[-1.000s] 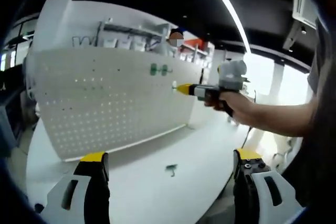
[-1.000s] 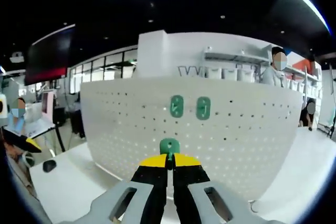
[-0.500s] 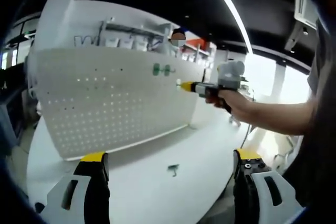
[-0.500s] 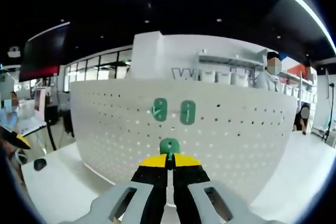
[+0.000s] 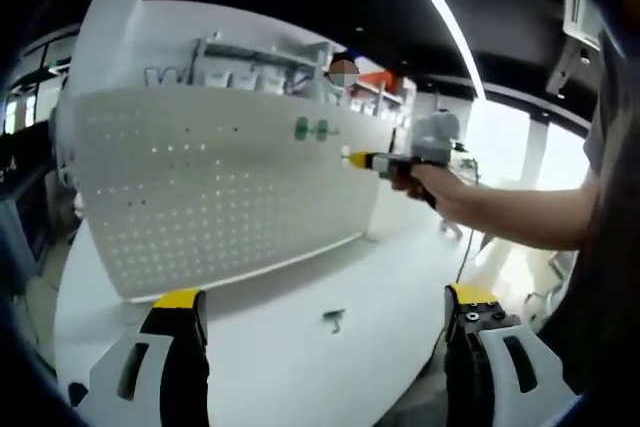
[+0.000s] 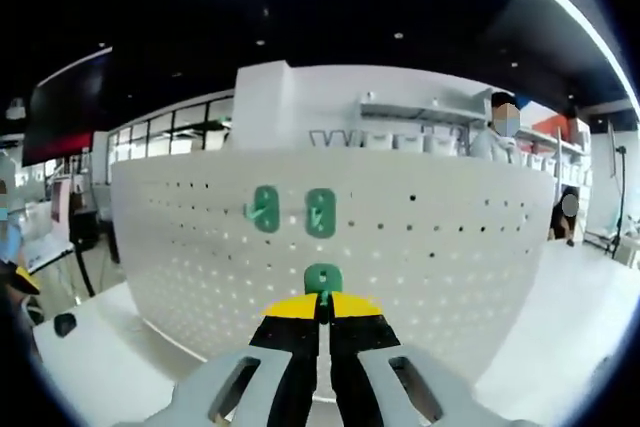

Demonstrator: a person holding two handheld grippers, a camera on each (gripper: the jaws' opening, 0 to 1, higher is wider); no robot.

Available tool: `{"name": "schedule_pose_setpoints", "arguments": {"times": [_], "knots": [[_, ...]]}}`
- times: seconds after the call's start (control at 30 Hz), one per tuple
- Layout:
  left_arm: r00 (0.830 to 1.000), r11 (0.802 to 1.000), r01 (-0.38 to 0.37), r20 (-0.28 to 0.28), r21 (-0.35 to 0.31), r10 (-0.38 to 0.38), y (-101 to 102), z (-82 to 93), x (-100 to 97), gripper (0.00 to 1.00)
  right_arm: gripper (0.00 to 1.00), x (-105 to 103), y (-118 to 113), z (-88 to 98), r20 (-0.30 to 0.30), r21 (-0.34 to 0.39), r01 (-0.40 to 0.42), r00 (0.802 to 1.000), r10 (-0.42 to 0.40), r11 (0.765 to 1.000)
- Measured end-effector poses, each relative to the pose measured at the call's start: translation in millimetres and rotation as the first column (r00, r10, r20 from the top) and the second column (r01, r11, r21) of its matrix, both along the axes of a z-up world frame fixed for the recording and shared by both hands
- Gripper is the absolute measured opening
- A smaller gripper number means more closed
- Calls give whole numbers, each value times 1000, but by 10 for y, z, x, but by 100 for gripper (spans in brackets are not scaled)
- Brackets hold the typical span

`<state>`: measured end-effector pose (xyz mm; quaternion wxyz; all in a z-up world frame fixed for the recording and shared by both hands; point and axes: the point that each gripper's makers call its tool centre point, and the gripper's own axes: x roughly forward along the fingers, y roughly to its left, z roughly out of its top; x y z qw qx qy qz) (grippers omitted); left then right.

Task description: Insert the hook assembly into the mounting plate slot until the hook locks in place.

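In the left gripper view, the left gripper (image 5: 325,332) has its two yellow-tipped jaws spread wide and empty over the white table (image 5: 260,347), where one small green hook (image 5: 333,320) lies near the front edge; an upright white pegboard (image 5: 200,187) carries two green hooks (image 5: 311,129) near its top edge, and a hand brings the right gripper (image 5: 375,160) up beside them. In the right gripper view, the right gripper (image 6: 322,312) has its jaws pressed together on one green hook assembly (image 6: 322,279), held just below the two mounted hooks (image 6: 292,211) on the pegboard (image 6: 440,237).
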<state>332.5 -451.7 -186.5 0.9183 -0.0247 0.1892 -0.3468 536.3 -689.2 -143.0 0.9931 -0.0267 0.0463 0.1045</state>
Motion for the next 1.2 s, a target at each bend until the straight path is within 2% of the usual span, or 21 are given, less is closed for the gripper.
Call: {"name": "schedule_pose_setpoints", "arguments": {"times": [0.3, 0.8, 1.2], "knots": [[1000, 1000, -11, -3, -3, 11, 11, -5, 12, 100, 0, 102, -193, 57, 13, 25, 45, 999, -45, 999], [999, 1000, 0, -37, 7, 0, -22, -149, -15, 100, 0, 310, -253, 302, 64, 45, 77, 995, -80, 996], [1000, 1000, -7, -24, 1, 7, -3, -100, 2, 100, 0, 418, -267, 449, 92, 45, 87, 992, -91, 995]]}}
